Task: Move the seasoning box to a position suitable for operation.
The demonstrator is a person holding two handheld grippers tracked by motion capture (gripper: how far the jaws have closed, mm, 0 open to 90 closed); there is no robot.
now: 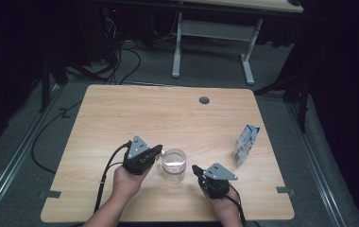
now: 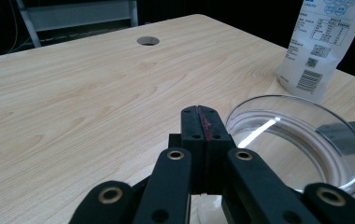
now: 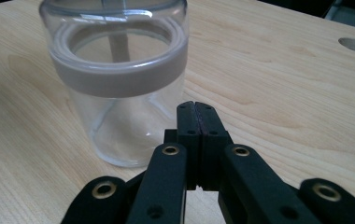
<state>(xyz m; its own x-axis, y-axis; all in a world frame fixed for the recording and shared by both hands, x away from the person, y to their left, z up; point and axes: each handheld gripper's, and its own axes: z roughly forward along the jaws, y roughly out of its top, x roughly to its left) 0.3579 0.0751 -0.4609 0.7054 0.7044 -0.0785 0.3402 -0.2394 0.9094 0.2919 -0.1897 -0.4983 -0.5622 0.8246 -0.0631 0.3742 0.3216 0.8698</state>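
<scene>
Holding a gripper in each hand, I had both claws pressed fully together with nothing between them. My left gripper (image 1: 160,152) sat just left of the clear jar (image 1: 174,165), level with its rim; in the left gripper view (image 2: 202,122) the clear lid (image 2: 301,140) lay just right of the jaw tips. My right gripper (image 1: 196,169) sat just right of the jar, near its lower wall; in the right gripper view (image 3: 195,114) the jar (image 3: 119,93) stood upright, just ahead and to the left, a grey band ringing it below the lid. Contact with the glass could not be confirmed on either side. Jar stood near the front middle of the wooden table (image 1: 135,113). A white and blue pouch (image 1: 245,144) stood upright, well apart to the right.
</scene>
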